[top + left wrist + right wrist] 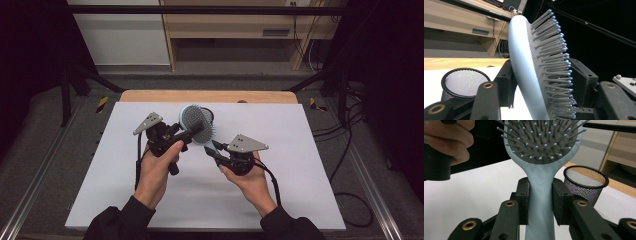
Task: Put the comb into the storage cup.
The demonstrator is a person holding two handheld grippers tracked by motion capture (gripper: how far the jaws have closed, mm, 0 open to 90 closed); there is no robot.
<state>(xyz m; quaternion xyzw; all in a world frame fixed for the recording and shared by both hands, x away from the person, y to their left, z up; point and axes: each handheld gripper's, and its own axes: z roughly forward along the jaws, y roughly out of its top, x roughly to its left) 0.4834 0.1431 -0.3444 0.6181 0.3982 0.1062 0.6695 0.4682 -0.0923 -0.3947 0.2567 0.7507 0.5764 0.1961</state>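
Light blue plastic hairbrush with grey bristles (197, 125) sits up in the air between your hands. Your right gripper (540, 195) pinches its handle tight. Your left gripper (541, 82) squeezes the head, back and bristles. Hold both steady over the black mesh cup (585, 183).

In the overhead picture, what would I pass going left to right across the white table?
Left hand → left tool → hairbrush → right tool → right hand.
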